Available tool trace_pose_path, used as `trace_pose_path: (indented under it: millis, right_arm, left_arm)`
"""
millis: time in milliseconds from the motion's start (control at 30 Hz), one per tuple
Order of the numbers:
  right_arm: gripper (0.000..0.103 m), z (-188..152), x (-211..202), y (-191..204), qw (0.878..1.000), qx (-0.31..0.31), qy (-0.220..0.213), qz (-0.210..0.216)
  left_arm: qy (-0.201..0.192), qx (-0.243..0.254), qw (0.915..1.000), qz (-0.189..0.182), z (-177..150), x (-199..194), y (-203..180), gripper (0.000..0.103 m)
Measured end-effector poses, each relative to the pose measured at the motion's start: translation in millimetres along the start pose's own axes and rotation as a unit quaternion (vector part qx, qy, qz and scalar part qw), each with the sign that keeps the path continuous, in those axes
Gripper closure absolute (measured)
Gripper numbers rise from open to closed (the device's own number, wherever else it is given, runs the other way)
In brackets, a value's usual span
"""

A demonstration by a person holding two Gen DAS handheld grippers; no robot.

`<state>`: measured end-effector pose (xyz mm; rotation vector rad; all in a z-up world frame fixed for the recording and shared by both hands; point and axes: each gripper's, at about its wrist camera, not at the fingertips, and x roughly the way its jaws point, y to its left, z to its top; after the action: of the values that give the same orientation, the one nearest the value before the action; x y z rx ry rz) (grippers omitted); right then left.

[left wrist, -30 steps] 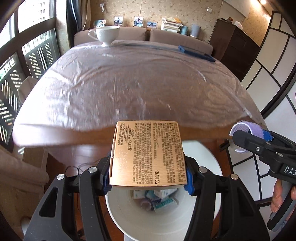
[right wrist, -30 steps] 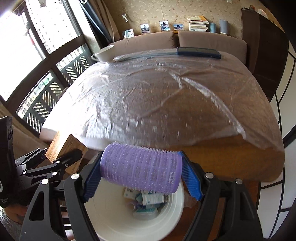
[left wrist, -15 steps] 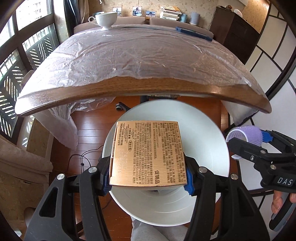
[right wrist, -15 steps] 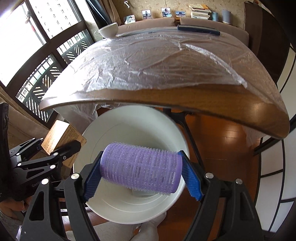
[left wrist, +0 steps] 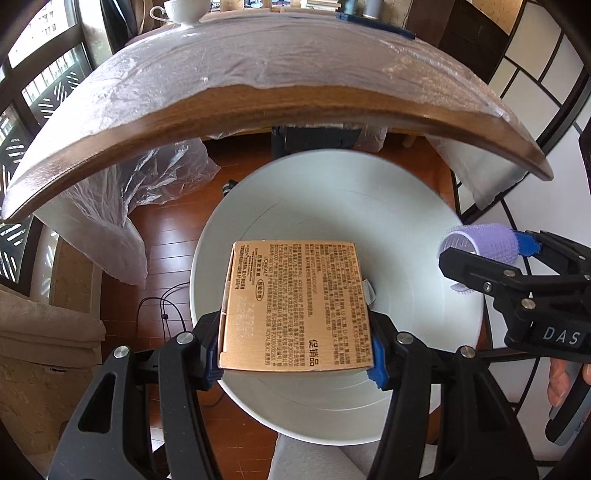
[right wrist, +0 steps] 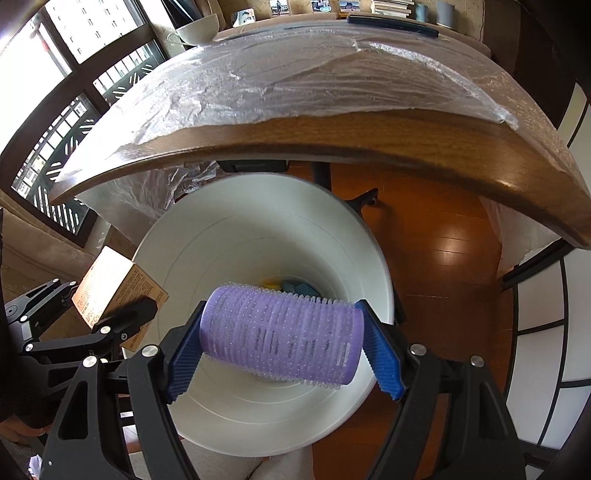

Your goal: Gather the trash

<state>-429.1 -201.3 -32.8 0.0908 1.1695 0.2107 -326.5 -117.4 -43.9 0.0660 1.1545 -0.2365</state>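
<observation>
My left gripper [left wrist: 295,354] is shut on a tan cardboard box [left wrist: 295,302] printed with black text, held over the mouth of a white bin [left wrist: 388,229]. My right gripper [right wrist: 282,350] is shut on a purple hair roller [right wrist: 280,332], also above the white bin [right wrist: 229,236]. Blue and yellow scraps [right wrist: 291,286] lie at the bin's bottom. In the left wrist view the right gripper [left wrist: 491,258] with the roller [left wrist: 484,245] hangs over the bin's right rim. In the right wrist view the box [right wrist: 114,291] shows at the bin's left rim.
A wooden table [left wrist: 295,107] covered in clear plastic sheet [right wrist: 295,74] arches above the bin. A white cup [left wrist: 183,9] and a blue strip [left wrist: 373,24] rest at its far end. Plastic hangs down at the left [left wrist: 147,184]. A cable [left wrist: 166,306] lies on the wood floor.
Both grippers have sunk below the table edge toward the bin and tilted more downward. The bin's mouth now fills both views. The box and roller stay gripped.
</observation>
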Motion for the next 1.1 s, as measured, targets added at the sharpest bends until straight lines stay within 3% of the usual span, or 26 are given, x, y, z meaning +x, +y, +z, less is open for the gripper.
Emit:
trace_pose_path:
  millis: [500, 533, 600, 700, 900, 1100]
  right_arm:
    - [0.026, 2, 35, -1, 0.999, 0.002, 0.036, -0.008]
    - [0.026, 2, 36, -1, 0.999, 0.003, 0.036, -0.007]
    - [0.022, 2, 35, -2, 0.999, 0.008, 0.035, -0.007]
    - [0.015, 2, 29, -4, 0.999, 0.014, 0.026, -0.014]
    - [0.014, 3, 9, -15, 0.999, 0.030, 0.004, -0.010]
    - [0.009, 19, -42, -23, 0.998, 0.030, -0.055, 0.004]
  left_arm:
    - [0.035, 0.016, 0.9993, -0.006, 1, 29, 13, 0.043]
    - [0.035, 0.019, 0.9992, -0.010, 1, 29, 13, 0.040]
    - [0.032, 0.023, 0.9992, -0.002, 3, 28, 12, 0.025]
    - [0.027, 0.024, 0.9993, -0.006, 5, 26, 12, 0.025]
    - [0.015, 0.015, 0.9998, -0.007, 10, 14, 15, 0.025]
    - [-0.047, -0.004, 0.9989, -0.007, 30, -32, 16, 0.025]
